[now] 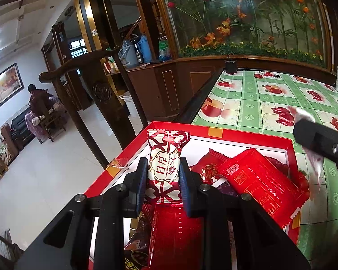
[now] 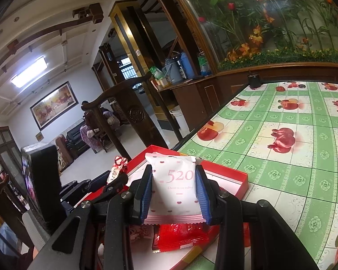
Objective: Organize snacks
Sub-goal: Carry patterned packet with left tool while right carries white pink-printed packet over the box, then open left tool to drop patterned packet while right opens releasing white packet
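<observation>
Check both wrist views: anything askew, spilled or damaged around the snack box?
Nothing spilled or damaged. The red box overhangs the table edge at its near corner. Red packets lie jumbled inside. Left gripper grips a red-and-white packet; right gripper grips a white "520" packet.

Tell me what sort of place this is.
Most likely a family home's living and dining area: a dining table under a fruit-print cloth, a carved wooden chair, and a sofa beneath a framed painting.
</observation>
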`<move>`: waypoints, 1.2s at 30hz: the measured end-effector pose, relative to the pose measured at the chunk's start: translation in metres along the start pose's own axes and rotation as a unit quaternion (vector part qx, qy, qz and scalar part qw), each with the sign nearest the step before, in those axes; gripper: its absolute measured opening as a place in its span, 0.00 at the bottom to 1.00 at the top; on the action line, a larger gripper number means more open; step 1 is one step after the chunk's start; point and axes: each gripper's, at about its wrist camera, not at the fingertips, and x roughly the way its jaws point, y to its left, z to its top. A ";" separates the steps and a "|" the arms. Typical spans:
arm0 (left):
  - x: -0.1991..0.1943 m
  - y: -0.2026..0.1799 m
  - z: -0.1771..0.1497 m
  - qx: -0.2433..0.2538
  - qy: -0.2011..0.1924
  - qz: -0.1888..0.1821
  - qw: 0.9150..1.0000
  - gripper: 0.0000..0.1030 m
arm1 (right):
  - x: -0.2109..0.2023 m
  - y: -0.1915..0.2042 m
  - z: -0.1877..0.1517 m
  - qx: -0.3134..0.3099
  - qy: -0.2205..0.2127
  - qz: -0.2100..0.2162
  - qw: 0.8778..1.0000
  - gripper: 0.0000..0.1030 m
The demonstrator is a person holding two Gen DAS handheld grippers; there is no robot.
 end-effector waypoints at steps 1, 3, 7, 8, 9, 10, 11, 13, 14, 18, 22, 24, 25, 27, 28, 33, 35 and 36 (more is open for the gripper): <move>0.000 -0.001 0.000 0.000 0.000 0.002 1.000 0.24 | 0.001 0.001 -0.001 -0.002 0.003 0.001 1.000 0.37; -0.001 -0.001 0.001 0.002 -0.003 0.009 1.000 0.24 | 0.003 0.004 -0.002 -0.010 0.008 0.003 1.000 0.37; -0.001 0.003 0.001 0.000 -0.006 0.023 1.000 0.24 | 0.005 0.013 -0.006 -0.029 0.012 0.005 0.999 0.37; 0.000 0.005 0.001 -0.002 -0.007 0.027 1.000 0.24 | 0.006 0.015 -0.007 -0.035 0.013 0.006 0.999 0.37; 0.001 0.006 0.001 -0.003 -0.007 0.030 1.000 0.24 | 0.006 0.017 -0.007 -0.039 0.013 0.006 0.999 0.37; 0.001 0.008 0.002 -0.004 -0.007 0.032 0.999 0.24 | 0.005 0.018 -0.008 -0.043 0.013 0.007 0.999 0.37; 0.002 0.010 0.002 -0.005 -0.007 0.035 0.999 0.24 | 0.006 0.019 -0.009 -0.046 0.013 0.009 0.999 0.37; 0.003 0.012 0.003 -0.007 -0.007 0.040 0.999 0.24 | 0.006 0.020 -0.010 -0.051 0.012 0.010 0.999 0.37; 0.004 0.014 0.003 -0.009 -0.007 0.043 0.999 0.24 | 0.006 0.020 -0.010 -0.052 0.012 0.010 0.999 0.37; 0.003 0.015 0.004 -0.006 -0.014 0.053 0.998 0.24 | 0.004 0.019 -0.010 -0.053 0.007 0.010 0.999 0.37; 0.001 0.014 0.005 -0.002 -0.021 0.060 0.998 0.24 | 0.004 0.020 -0.009 -0.054 0.008 0.010 0.998 0.37; -0.002 0.013 0.005 0.004 -0.031 0.068 0.997 0.24 | 0.004 0.020 -0.009 -0.055 0.006 0.010 0.998 0.37; -0.004 0.013 0.006 0.007 -0.037 0.075 0.996 0.24 | 0.004 0.020 -0.009 -0.056 0.006 0.010 0.998 0.37; -0.007 0.013 0.007 0.016 -0.048 0.091 0.995 0.24 | 0.005 0.019 -0.010 -0.055 0.008 0.007 0.998 0.37; -0.008 0.012 0.007 0.022 -0.055 0.102 0.993 0.24 | 0.006 0.019 -0.010 -0.055 0.010 0.007 0.998 0.37; -0.011 0.013 0.010 0.034 -0.071 0.127 0.989 0.25 | 0.011 0.021 -0.012 -0.057 0.021 0.005 0.998 0.37; -0.011 0.013 0.010 0.035 -0.071 0.125 0.989 0.25 | 0.012 0.023 -0.014 -0.062 0.024 0.006 0.998 0.37; -0.011 0.014 0.010 0.033 -0.069 0.122 0.990 0.26 | 0.013 0.023 -0.015 -0.062 0.026 0.011 0.998 0.38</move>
